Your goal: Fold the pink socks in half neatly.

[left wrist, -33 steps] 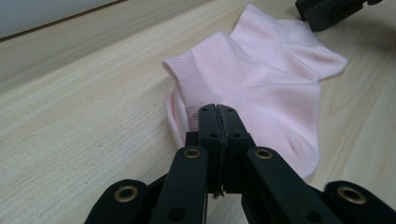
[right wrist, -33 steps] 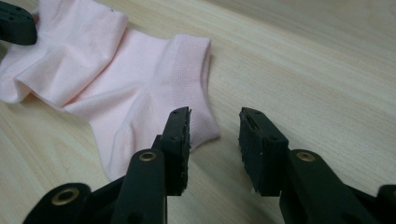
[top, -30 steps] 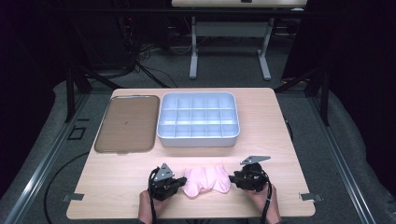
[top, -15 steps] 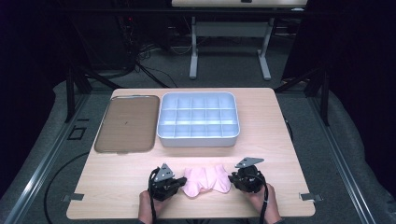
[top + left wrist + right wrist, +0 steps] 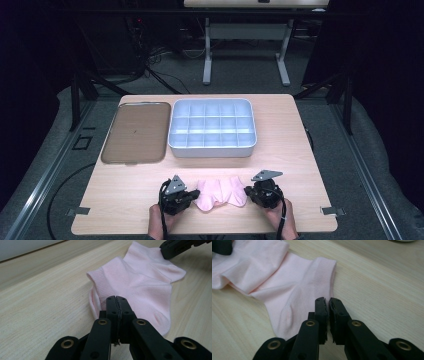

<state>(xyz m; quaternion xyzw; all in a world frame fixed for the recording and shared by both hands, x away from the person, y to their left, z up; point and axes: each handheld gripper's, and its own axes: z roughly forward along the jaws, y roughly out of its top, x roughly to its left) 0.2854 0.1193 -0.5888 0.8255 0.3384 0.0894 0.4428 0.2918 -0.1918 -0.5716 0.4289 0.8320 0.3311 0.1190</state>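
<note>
Two pale pink socks lie overlapping near the table's front edge. My left gripper (image 5: 196,196) is at the left sock (image 5: 209,198); its jaws (image 5: 116,305) stand pressed together over that sock's (image 5: 135,290) near edge, with fabric running under their tips. My right gripper (image 5: 248,193) is at the right sock (image 5: 234,192). Its jaws (image 5: 328,305) have just been closing and now leave only a thin slit, with the sock's (image 5: 297,290) cuff corner between the tips. Each gripper view shows the other gripper's black tip, the right one's (image 5: 175,247) and the left one's (image 5: 222,246), at the far sock.
A pale blue tray (image 5: 212,151) divided into several empty compartments stands at the table's middle back. A flat brown tray (image 5: 135,131) lies to its left. Bare wood shows left and right of the grippers. Table legs and cables stand on the dark floor beyond.
My right gripper has edged a little left onto the sock's edge. The left gripper and both socks have kept still.
</note>
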